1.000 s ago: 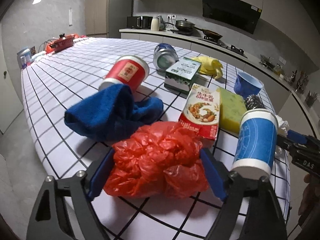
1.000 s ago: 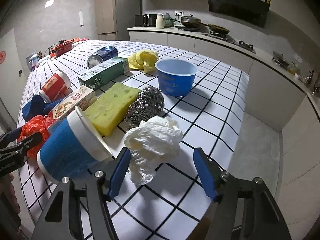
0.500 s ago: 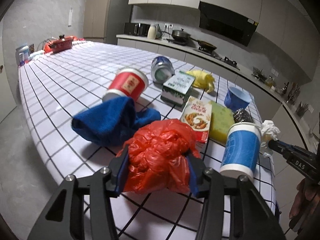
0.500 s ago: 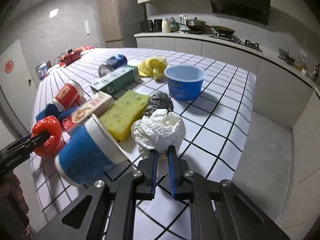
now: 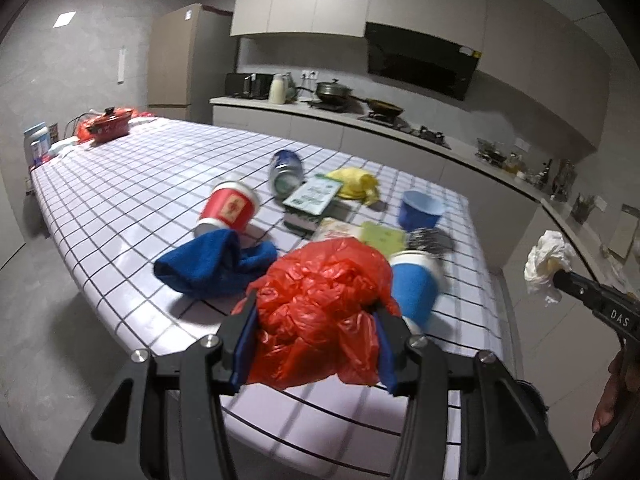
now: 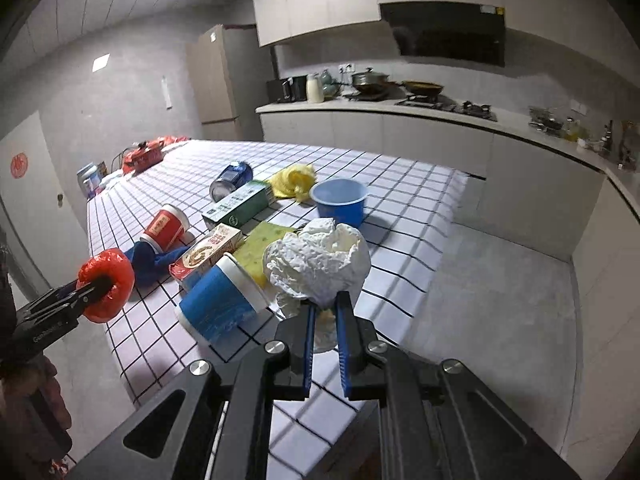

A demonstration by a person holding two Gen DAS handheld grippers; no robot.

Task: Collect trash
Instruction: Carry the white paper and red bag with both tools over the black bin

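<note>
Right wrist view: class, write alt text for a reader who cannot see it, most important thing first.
The right gripper pinches a crumpled white paper wad, lifted above a grid-patterned table. Left of it, the left gripper clamps a red plastic bag. On the table lie a tipped blue cup, cartons, a sponge and a blue bowl.
</note>
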